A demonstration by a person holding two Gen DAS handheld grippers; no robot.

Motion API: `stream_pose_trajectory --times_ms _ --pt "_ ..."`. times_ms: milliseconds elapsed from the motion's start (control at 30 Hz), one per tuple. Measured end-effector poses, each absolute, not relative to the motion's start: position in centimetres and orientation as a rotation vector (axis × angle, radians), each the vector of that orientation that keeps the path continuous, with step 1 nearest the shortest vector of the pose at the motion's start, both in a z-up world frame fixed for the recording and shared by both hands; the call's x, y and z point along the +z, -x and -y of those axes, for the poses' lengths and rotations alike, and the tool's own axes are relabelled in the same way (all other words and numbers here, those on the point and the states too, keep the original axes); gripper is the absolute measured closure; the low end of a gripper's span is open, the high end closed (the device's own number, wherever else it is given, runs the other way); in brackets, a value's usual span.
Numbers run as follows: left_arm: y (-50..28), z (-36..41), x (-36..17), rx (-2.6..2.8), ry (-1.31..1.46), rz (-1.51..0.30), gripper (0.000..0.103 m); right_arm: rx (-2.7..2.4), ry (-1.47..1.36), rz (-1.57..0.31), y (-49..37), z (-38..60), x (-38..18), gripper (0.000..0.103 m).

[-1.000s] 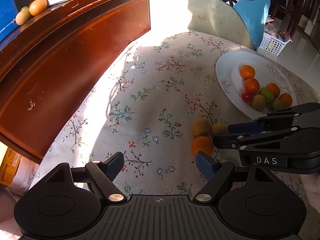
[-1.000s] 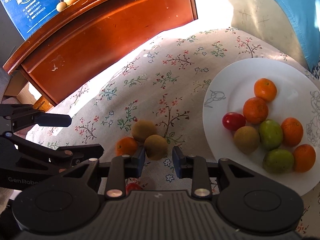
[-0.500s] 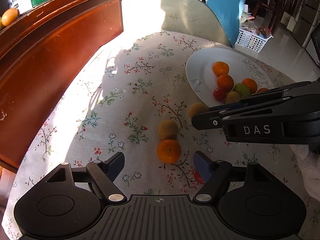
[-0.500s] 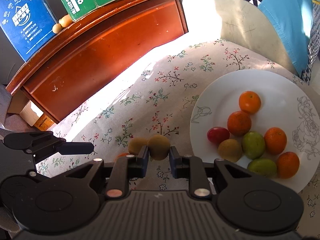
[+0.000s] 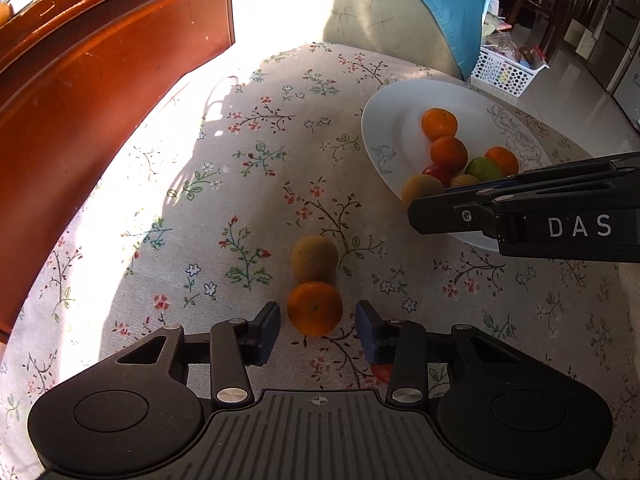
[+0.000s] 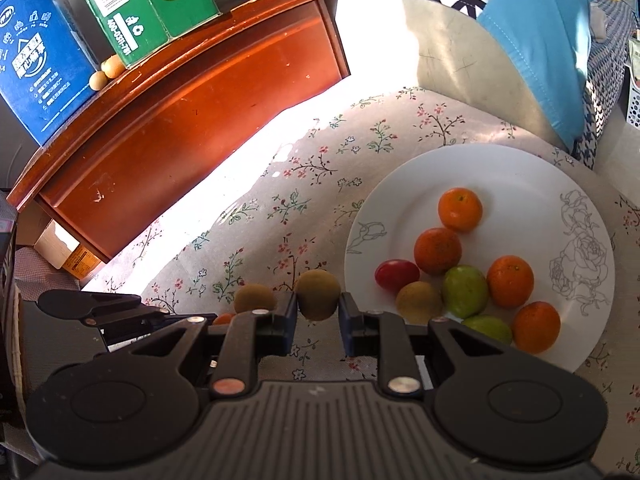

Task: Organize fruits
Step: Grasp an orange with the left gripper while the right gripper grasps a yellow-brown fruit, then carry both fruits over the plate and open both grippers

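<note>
Two grippers are working over a floral tablecloth (image 5: 248,184) that is covering the table, with a red-brown wooden cabinet (image 6: 224,108) running along its far left edge. The white plate (image 6: 532,184) is sitting to my right and is already carrying seven fruits, clustered on its near half; its far half is lying bare, so I am judging there is open room to set more down there.

My right gripper (image 6: 319,316) is holding a brown kiwi (image 6: 318,294), pinched narrowly between its blue pads, and is hanging just left of the plate's near rim. The plate lies to the right and a little forward of it, so the carry looks short and is crossing only the rim.

My left gripper (image 5: 318,326) is standing wide, its pads flanking an orange mandarin (image 5: 315,307) without touching it. The mandarin is lying on the cloth dead ahead between the pads. Being round, it is offering no long axis to line up with. A second kiwi (image 5: 315,258) is resting against the mandarin's far side, so I am expecting a closing squeeze may nudge it. Something small and red (image 5: 382,372), a cherry tomato I think, is peeking out under my left gripper's right finger.
</note>
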State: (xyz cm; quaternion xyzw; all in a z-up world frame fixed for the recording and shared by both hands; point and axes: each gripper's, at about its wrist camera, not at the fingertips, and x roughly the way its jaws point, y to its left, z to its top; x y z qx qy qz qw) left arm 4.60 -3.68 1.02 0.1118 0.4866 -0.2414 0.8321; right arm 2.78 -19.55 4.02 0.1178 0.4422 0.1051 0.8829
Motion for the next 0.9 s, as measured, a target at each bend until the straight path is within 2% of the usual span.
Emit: stream_pose_trajectory --times_ms 133,467,900 --pt "-4.7 3.9 1.0 -0.504 -0.242 -1.020 0.077 0.211 -0.250 -0.922 -2.7 19.9 4.1 0.081" --pt "-4.3 4.5 2.2 -0.528 -0.227 -0.997 0.077 0.197 -0.273 -0.911 -2.4 21.6 4.8 0.081" --pt "-5.6 7.6 6.0 -0.584 -0.134 -0.876 0.077 0.034 -0.384 -0.767 -2.3 29.2 8.6 0.081"
